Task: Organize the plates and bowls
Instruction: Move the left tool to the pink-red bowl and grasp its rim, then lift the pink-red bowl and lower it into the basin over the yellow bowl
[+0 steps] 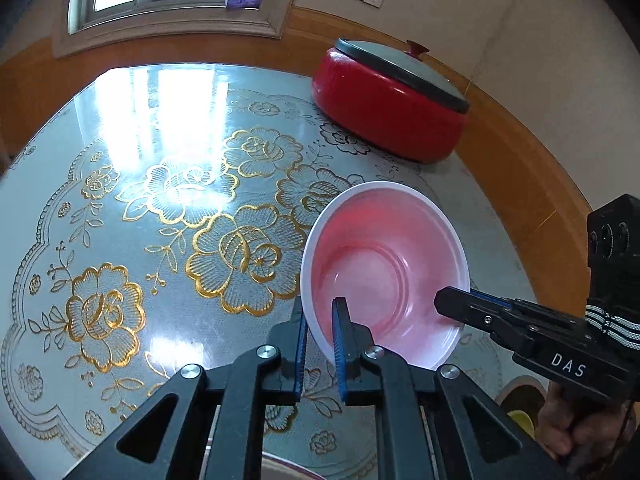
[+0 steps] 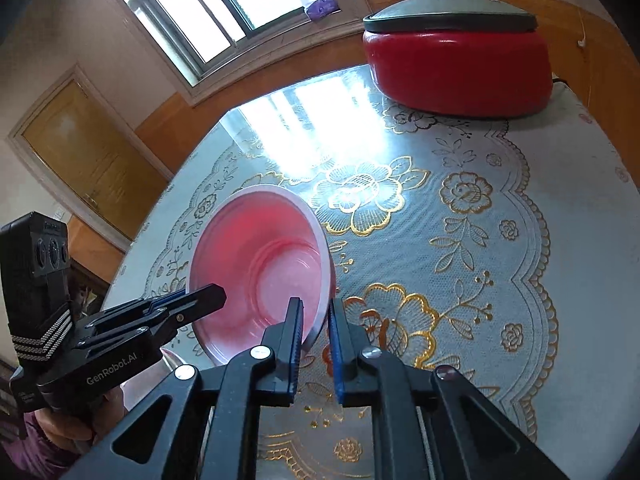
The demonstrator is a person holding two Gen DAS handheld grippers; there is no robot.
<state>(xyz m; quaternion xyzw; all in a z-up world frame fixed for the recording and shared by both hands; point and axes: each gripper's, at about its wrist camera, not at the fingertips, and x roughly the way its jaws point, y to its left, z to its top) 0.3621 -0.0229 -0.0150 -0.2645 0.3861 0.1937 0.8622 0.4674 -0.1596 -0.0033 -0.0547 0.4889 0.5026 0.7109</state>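
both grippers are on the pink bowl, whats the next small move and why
Probably lift it straight up, both hands together. The left gripper clamps the pink bowl on one side of its rim and the right gripper on the opposite side. The bowl sits tilted over the table, so an even rise should keep it from twisting in either grip before it goes to a stack.

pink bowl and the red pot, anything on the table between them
Nothing stands there. Between the pink bowl and the red pot lies only the floral table cover, seen best in the right wrist view.
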